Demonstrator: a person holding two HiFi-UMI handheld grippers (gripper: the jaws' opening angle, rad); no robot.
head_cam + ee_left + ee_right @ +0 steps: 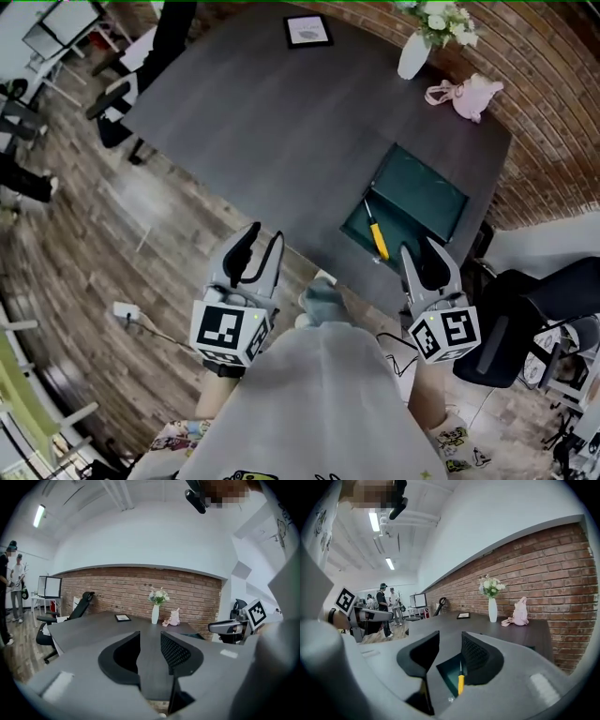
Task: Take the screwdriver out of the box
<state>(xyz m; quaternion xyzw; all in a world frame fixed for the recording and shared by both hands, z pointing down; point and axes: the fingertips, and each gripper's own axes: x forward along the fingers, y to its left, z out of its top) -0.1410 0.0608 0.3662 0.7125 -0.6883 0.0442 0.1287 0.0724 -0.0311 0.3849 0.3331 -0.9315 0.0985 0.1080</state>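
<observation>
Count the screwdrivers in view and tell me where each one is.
1. The yellow-handled screwdriver lies inside the open green box on the dark table, along the box's left side in the head view. The box's walls might hide more.

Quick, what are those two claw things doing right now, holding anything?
Left gripper: open, empty.
Right gripper: open, empty; screwdriver not yet gripped.

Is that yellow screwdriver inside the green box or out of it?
Inside. The screwdriver lies flat in the open green box on the table, along one edge; nothing is holding it.
</observation>
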